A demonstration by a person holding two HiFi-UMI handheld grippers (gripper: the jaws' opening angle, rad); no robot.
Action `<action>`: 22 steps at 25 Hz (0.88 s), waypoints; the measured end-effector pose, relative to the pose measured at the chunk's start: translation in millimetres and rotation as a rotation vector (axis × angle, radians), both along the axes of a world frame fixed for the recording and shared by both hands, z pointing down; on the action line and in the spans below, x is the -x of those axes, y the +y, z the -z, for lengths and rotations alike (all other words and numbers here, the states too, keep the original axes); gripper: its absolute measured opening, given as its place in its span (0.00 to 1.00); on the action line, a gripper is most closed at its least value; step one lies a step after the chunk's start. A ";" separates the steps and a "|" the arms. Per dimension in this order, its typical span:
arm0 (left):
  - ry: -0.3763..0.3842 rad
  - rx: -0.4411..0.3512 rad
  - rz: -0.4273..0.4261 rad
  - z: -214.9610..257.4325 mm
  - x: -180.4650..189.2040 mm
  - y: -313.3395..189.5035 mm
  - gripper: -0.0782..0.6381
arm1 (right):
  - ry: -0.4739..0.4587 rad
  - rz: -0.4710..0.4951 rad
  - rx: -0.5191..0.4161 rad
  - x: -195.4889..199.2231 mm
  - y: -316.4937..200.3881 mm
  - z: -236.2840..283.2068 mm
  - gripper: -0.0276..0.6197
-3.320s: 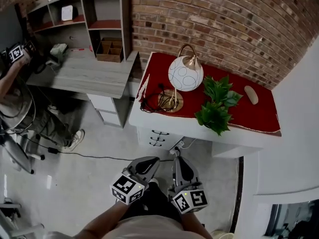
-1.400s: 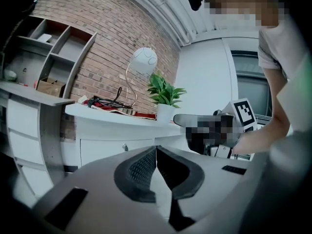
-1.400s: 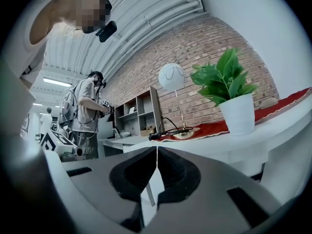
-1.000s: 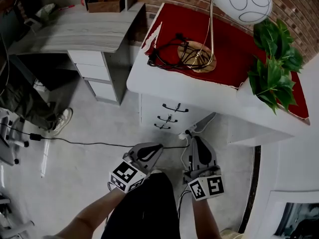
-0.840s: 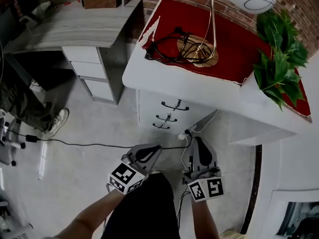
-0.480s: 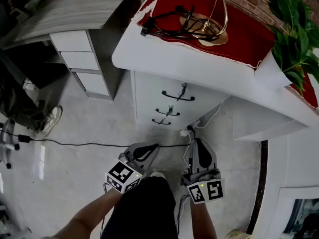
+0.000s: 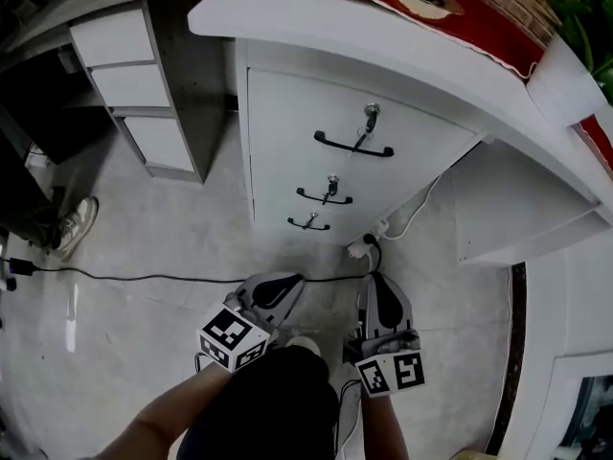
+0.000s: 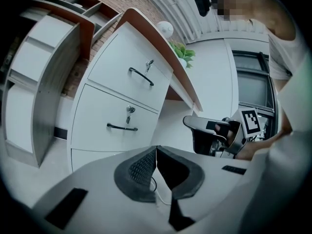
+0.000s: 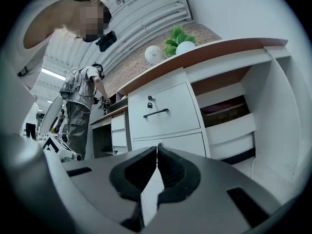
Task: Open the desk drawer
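Clamped fully together on nothing: left gripper and right gripper. Ahead of and above both tips, well apart: top drawer of the white desk, black bow handle, key just over it. Likely trouble: reaching in with jaws closed and glancing off the handle, snagging the key, or catching the white plug just ahead of the right tips

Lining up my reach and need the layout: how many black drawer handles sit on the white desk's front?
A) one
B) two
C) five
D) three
D: the head view shows three stacked on the front of the white desk: a top handle, a middle handle and a bottom handle.
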State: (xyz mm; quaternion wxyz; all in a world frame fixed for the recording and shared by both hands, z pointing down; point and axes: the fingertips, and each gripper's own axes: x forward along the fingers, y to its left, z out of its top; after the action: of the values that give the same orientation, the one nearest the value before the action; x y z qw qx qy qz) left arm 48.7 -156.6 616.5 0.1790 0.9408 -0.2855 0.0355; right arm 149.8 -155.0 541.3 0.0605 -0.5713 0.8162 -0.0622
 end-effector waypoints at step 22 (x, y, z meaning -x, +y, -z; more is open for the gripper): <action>0.369 0.328 0.036 -91.7 21.7 -32.6 0.12 | -0.355 0.054 0.110 2.1 -9.1 -103.3 0.07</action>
State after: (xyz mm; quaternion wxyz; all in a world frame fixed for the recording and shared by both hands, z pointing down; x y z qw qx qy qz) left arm 26.9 -189.3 708.2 0.3791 0.8845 -0.2552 -0.0940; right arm 147.8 -164.1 644.6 0.1705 -0.5317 0.8032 -0.2078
